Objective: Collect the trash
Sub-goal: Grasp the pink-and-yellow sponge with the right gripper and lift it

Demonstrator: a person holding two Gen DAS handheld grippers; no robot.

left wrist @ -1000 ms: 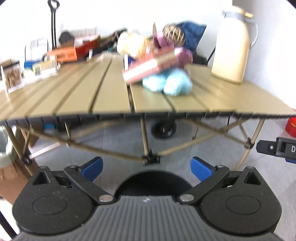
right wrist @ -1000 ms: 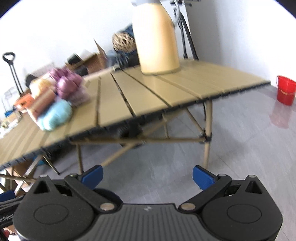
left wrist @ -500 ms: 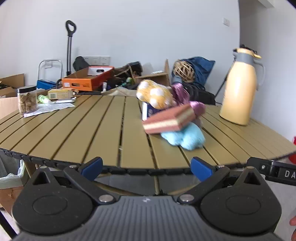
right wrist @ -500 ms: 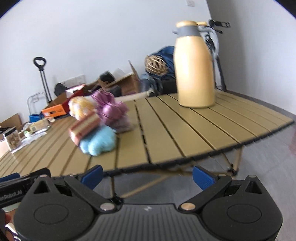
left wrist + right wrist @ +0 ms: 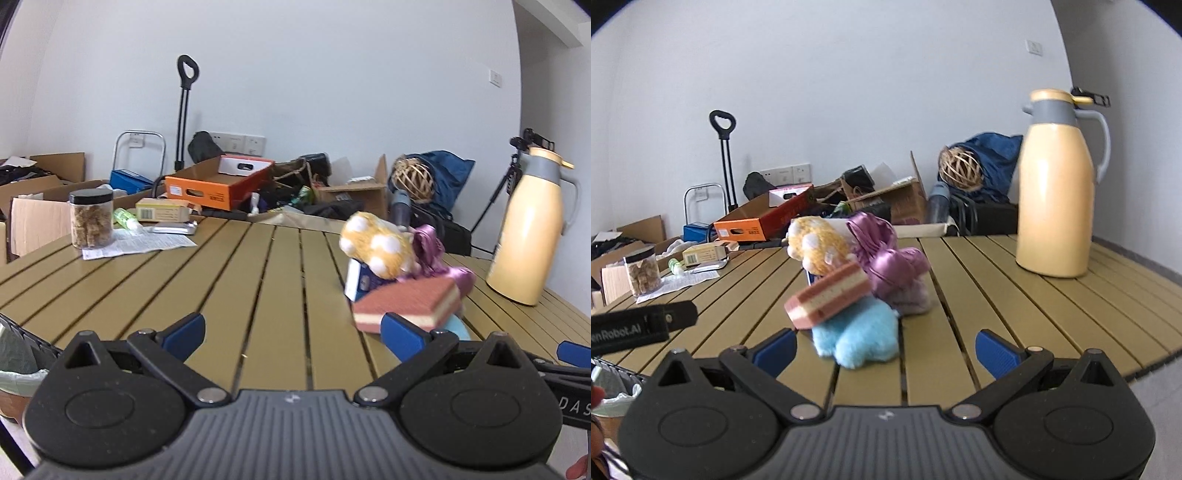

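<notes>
A heap sits on the slatted tan table (image 5: pixel 258 280): a yellow spotted plush (image 5: pixel 376 245), a pink sponge (image 5: pixel 410 306), purple fabric (image 5: pixel 430 251) and a small blue-and-white box (image 5: pixel 356 282). My left gripper (image 5: pixel 291 332) is open over the near table edge, left of the heap, holding nothing. In the right wrist view the sponge (image 5: pixel 831 295) leans on a light blue plush (image 5: pixel 857 332), with the yellow plush (image 5: pixel 816 245) and purple fabric (image 5: pixel 890 266) behind. My right gripper (image 5: pixel 885 350) is open and empty just in front of the blue plush.
At the far left lie a printed paper (image 5: pixel 140 243), a silver packet (image 5: pixel 173 229), a green bottle (image 5: pixel 125 219), a carton (image 5: pixel 162 212) and a jar (image 5: pixel 90 219). A yellow thermos (image 5: pixel 1056 199) stands right. A bagged bin (image 5: pixel 14 354) sits below the left edge. Clutter fills the floor behind.
Both grippers rose from below the table's edge to just above the tabletop and moved closer to the heap. Both stayed open and empty.
</notes>
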